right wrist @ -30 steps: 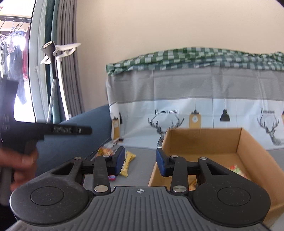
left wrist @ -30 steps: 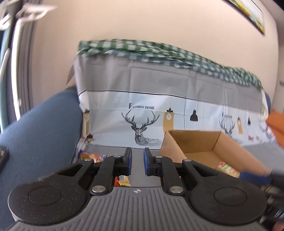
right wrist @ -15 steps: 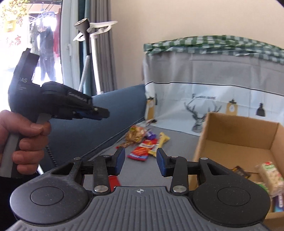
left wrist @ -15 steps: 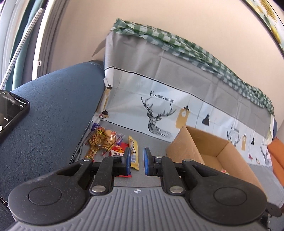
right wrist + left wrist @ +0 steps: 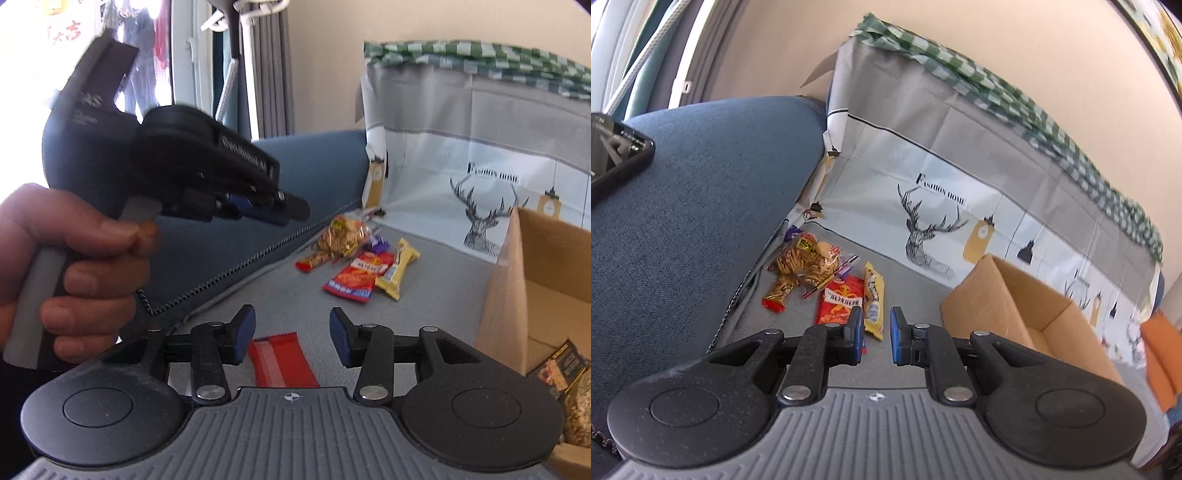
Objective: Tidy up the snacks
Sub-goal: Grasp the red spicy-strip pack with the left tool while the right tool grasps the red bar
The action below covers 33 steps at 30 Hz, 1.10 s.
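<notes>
Grey sofa seat [image 5: 916,291] carries loose snacks [image 5: 827,277] beside my box [image 5: 1027,306]. Left tongs [image 5: 874,334] closed, empty; right tongs [image 5: 291,334] just widening, gripping nothing.

Blue fabric sofa arm [image 5: 701,206] fills the left of the left wrist view; grey seat cover [image 5: 908,280] runs across the centre to a backrest draped in a grey-and-white deer-print cloth [image 5: 934,206], green checked cloth [image 5: 1015,96] on top. Plain beige wall [image 5: 960,40] above, picture frame corner [image 5: 1156,33] at upper right. Right wrist view: bright window [image 5: 44,33] and grey curtains [image 5: 269,70] upper left, daylight coming in.
</notes>
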Available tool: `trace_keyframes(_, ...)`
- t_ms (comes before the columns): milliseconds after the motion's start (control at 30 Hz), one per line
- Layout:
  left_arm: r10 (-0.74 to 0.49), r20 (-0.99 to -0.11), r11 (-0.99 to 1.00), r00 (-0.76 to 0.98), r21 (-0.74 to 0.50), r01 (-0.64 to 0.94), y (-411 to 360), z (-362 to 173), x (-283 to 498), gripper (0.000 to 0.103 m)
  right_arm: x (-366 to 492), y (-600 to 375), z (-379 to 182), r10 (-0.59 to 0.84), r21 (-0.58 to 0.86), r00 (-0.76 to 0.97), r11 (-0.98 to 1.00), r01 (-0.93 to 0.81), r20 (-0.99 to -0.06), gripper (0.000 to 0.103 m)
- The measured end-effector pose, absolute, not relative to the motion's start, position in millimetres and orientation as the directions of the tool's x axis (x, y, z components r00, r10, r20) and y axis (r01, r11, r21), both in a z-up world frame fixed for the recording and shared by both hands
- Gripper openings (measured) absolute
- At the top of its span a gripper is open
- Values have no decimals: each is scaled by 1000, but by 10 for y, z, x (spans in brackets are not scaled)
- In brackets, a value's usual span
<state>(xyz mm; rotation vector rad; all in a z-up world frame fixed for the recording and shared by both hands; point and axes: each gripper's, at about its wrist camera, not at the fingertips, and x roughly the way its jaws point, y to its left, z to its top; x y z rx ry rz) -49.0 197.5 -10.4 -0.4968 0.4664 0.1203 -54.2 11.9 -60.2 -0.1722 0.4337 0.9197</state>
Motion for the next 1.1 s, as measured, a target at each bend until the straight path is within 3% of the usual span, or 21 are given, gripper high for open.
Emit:
trace_keyframes(267,13,-451,807,892,-522,-276,2207,-125,-522,14,-330,441,-884,698,41,494,597,-801,-518,68)
trace_keyframes(600,17,-508,831,861,-472,-294,2193,-205,-427,18,-175,746,-1246,642,0,436,562,-827,-631,68)
trace_keyframes(633,11,-514,832,858,-471,-293,2186,-216,-405,20,-175,740,-1241,644,0,437,561,-828,-628,67)
trace_keyframes(667,6,-519,834,855,-469,-290,2173,-227,-377,24,-175,733,-1232,646,-1,434,557,-830,-628,55)
trace_keyframes(700,7,-521,838,853,-463,-289,2159,-236,-352,27,-172,720,-1217,649,0,432,554,-833,-627,51)
trace_keyframes(767,12,-524,844,852,-451,-290,2132,-266,-272,35,-164,673,-1196,641,-4,442,565,-825,-628,46)
trace_keyframes(900,49,-587,870,808,-372,-324,2078,-427,20,39,-90,554,-1096,595,-12,514,646,-763,-618,46)
trace_keyframes(1033,108,-641,915,760,-233,-328,1980,-595,319,54,8,447,-1102,513,-9,554,728,-685,-655,47)
trace_keyframes(1100,127,-654,933,746,-176,-314,1925,-668,431,69,44,453,-1169,473,-23,555,747,-664,-684,49)
